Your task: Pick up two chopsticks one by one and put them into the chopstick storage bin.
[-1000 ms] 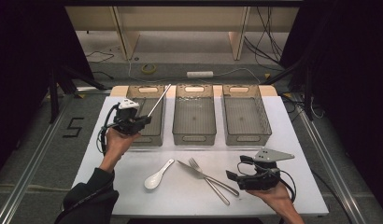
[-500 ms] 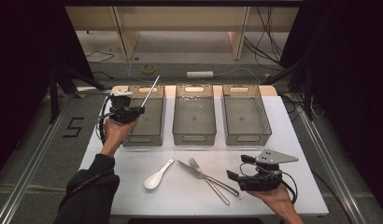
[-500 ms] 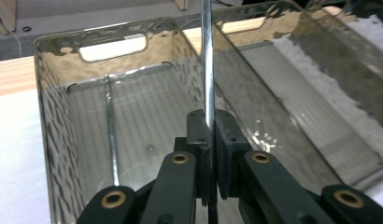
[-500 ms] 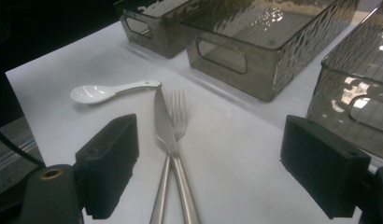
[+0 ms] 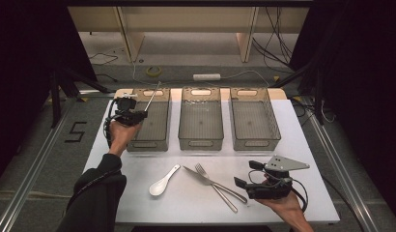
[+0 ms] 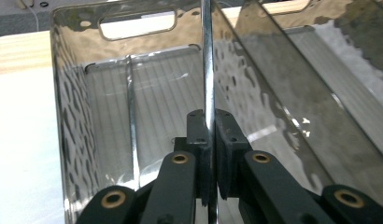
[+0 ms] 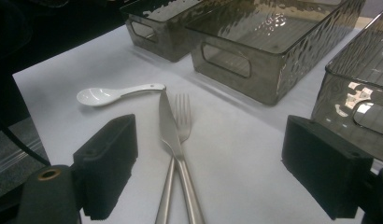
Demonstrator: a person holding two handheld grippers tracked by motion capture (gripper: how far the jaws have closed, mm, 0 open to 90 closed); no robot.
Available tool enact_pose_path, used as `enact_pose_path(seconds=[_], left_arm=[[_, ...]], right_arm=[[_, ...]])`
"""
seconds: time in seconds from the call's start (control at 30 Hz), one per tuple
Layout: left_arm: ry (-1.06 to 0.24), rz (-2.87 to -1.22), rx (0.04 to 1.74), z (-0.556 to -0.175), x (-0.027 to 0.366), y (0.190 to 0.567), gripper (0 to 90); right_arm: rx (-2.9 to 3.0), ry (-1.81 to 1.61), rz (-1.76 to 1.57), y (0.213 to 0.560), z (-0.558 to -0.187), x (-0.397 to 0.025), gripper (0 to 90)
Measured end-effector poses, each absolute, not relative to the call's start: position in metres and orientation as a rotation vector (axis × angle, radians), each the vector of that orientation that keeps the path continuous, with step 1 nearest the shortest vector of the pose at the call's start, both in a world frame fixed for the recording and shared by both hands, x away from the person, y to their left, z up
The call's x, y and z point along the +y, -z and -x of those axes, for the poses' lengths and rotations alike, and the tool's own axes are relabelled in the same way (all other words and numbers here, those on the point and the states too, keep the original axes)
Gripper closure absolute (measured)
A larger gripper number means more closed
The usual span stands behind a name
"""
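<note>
Now left gripper clamps thin metal rod over far-left bin; right gripper gapes wide near knife, fork.

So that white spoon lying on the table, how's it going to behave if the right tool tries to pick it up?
The white spoon looks glossy, like glazed ceramic, so it may slip between the pads and could chip if dropped. Its thin handle lies low on the table, likely hard to get under. The rounded bowl might let it rock or pivot when pushed.
</note>
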State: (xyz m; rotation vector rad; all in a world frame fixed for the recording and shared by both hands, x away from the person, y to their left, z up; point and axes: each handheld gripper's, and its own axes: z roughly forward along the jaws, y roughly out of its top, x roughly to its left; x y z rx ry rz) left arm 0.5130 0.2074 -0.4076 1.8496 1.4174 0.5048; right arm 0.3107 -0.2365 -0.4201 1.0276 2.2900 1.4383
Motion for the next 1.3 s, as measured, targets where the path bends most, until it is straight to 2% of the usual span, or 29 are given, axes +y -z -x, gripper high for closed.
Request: enact_pose_path(seconds=[0.63,0.87,0.97,1.07,1.3], left_arm=[[-0.471,-1.817,1.531,-0.525,0.212,0.425,83.8],[-0.440,-1.791,1.542,-0.519,0.213,0.419,56.0],[-0.460,-1.807,1.514,-0.508,0.212,0.412,47.2],[-0.425,-1.842,1.470,-0.496,0.209,0.403,37.8],[-0.412,-1.912,1.380,-0.467,0.200,0.389,29.0]], right_arm=[[2.314,-1.431,-1.014,0.421,-0.311,-0.235,19.7],[2.311,-1.436,-1.020,0.421,-0.311,-0.236,19.7],[2.309,-1.435,-1.021,0.420,-0.310,-0.236,19.7],[2.304,-1.436,-1.021,0.420,-0.311,-0.236,19.6],[2.301,-1.428,-1.026,0.420,-0.310,-0.236,19.7]])
